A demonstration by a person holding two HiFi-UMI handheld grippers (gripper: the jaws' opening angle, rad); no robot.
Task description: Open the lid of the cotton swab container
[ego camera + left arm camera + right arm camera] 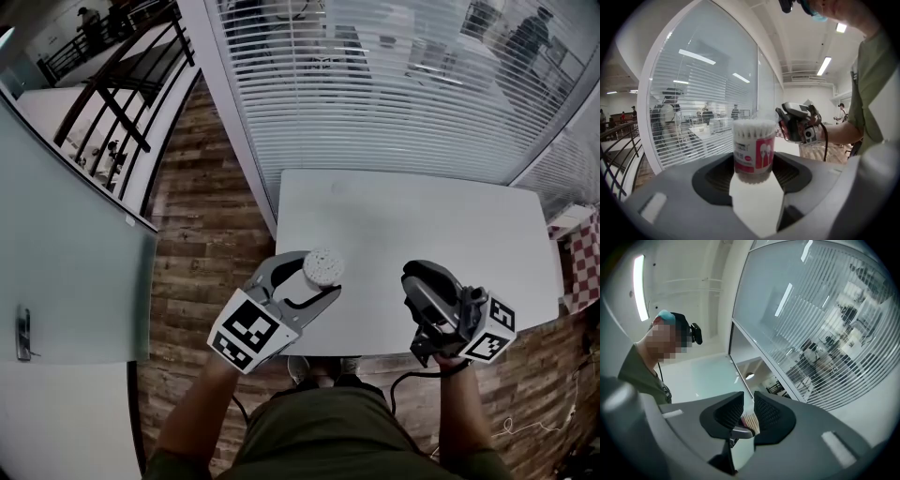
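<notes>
Cotton swab container [753,150] stands upright, pinched between the widely spread jaws of the left gripper [305,281], above the worktop's [403,234] near edge. Right gripper [749,416] jaws are nearly together on a thin pale piece [751,422], identity unclear.

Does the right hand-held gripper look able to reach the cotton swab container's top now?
Probably yes: the left hand-held gripper holds the cotton swab container upright, with only open air before the right hand-held gripper.

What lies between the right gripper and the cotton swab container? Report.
Head view: only bare white table between the right gripper and the cotton swab container.
</notes>
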